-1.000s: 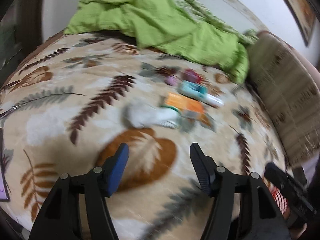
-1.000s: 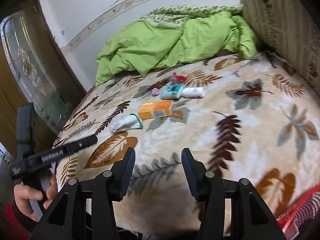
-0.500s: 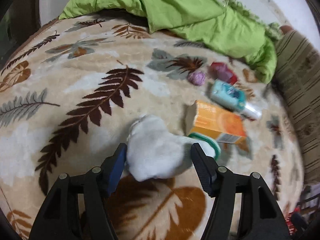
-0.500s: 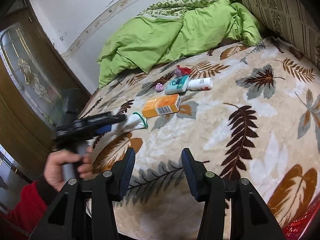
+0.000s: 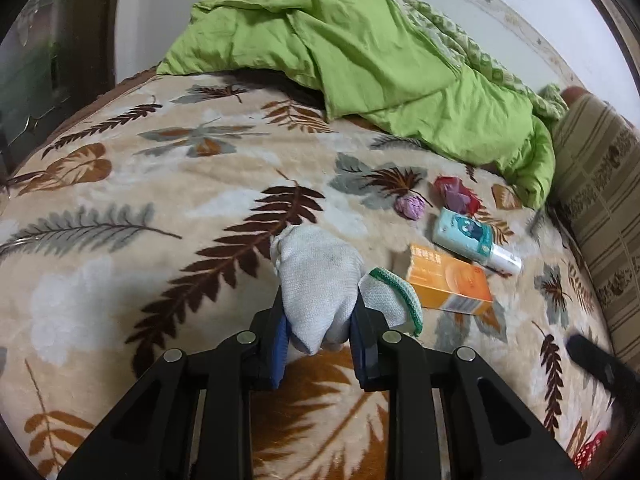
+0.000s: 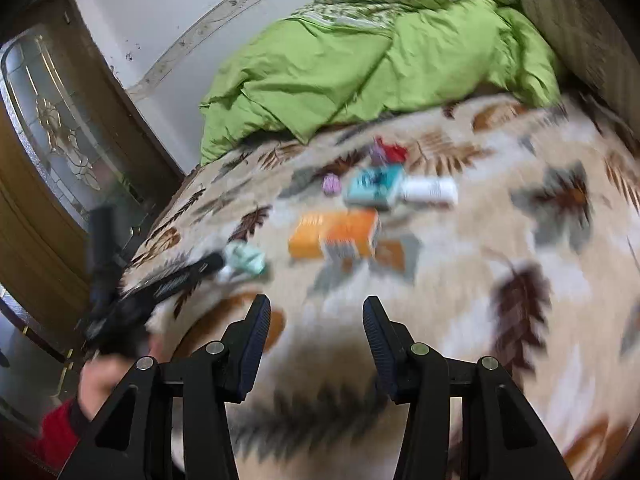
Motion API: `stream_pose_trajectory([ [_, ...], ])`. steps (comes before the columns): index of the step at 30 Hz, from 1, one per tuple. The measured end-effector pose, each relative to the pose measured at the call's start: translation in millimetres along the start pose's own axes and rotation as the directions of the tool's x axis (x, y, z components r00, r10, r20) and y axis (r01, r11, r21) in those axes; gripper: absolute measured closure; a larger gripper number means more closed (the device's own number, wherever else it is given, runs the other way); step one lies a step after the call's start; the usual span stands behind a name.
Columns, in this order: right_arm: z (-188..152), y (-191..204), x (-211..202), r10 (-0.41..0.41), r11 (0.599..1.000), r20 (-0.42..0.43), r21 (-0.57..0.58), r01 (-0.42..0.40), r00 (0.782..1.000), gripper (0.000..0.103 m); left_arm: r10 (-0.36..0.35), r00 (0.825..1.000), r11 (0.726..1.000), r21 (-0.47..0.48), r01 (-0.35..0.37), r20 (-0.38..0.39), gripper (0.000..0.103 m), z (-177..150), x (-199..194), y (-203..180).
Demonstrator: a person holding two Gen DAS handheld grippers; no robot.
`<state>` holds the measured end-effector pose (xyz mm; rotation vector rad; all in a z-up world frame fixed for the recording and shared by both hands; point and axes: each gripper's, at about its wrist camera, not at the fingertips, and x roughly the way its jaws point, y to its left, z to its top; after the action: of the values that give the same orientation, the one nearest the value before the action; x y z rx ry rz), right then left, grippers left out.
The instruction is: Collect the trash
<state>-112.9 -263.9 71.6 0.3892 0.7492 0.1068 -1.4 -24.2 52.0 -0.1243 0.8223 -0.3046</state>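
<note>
The left gripper [image 5: 318, 322] has just been closing on a grey-white knitted glove [image 5: 316, 280], and its blue-padded fingers [image 5: 280, 340] now press the glove from both sides; the glove's green-edged cuff [image 5: 394, 294] spills out to the right of the fingers and lies on the leaf-patterned blanket [image 5: 140, 208] of the bed. Just beside the cuff lies an orange carton [image 5: 450, 286]; beyond it a teal-and-white tube [image 5: 474, 244], a small crumpled purple wrapper [image 5: 409, 207] and a red-and-purple wrapper [image 5: 456, 196] lie close together on the blanket (all nearer the striped pillow [image 5: 600, 200] than the glove is). A bunched green duvet [image 5: 360, 68] covers the far end of the bed.

The right gripper [image 6: 316, 334] hovers above the near part of the blanket, its fingers [image 6: 256, 340] apart with nothing between them; its view is blurred. There the left gripper shows at the left edge, gripped by a hand [image 6: 108, 376] in a red sleeve [image 6: 56, 428], with the pale glove at its tip; the orange carton [image 6: 334, 234] lies ahead of the right fingers, well apart from them.
</note>
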Motion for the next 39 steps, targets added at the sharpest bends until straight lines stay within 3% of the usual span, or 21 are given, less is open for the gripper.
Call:
stream_pose_trajectory([
  [4,38,-1,47,-0.009,0.998,-0.048,-0.059,0.006,0.999,0.051,0.013,1.000,1.000,-0.017,-0.014,-0.020,0.078,-1,8,7],
  [9,72,-16,105,0.020,1.000,-0.105,-0.015,-0.022,0.994,0.051,0.022,0.999,1.000,-0.017,-0.022,-0.031,0.078,-1,15,8],
  [12,82,-23,134,-0.009,1.000,-0.138,-0.018,0.007,0.990,0.051,0.019,0.999,1.000,-0.016,-0.019,-0.039,0.078,0,17,8],
  [16,82,-30,151,0.012,1.000,-0.200,0.012,-0.010,0.980,0.051,0.022,0.999,1.000,-0.008,-0.022,-0.035,0.078,1,17,7],
  [20,64,-19,144,0.102,0.995,-0.271,0.009,-0.103,0.957,0.051,0.021,0.999,1.000,-0.016,-0.022,-0.028,0.078,4,15,10],
  [24,43,7,134,0.102,0.984,-0.314,-0.109,-0.143,0.944,0.042,0.029,0.999,0.999,-0.022,-0.030,-0.023,0.078,4,13,13],
  [27,29,29,133,0.015,0.962,-0.313,-0.255,-0.099,0.950,0.042,0.042,0.999,0.999,-0.027,-0.042,-0.016,0.078,4,10,16],
  [31,10,39,138,-0.102,0.935,-0.304,-0.355,-0.013,0.947,0.045,0.059,0.998,0.998,-0.018,-0.059,-0.003,0.078,3,5,17],
  [32,6,39,138,-0.126,0.931,-0.300,-0.366,0.008,0.946,0.053,0.063,0.998,0.998,-0.012,-0.063,0.002,0.078,2,4,16],
  [39,-18,40,80,-0.221,0.939,-0.116,-0.295,0.178,0.968,0.054,0.078,0.996,0.995,0.053,-0.080,0.037,0.078,-11,-16,0],
])
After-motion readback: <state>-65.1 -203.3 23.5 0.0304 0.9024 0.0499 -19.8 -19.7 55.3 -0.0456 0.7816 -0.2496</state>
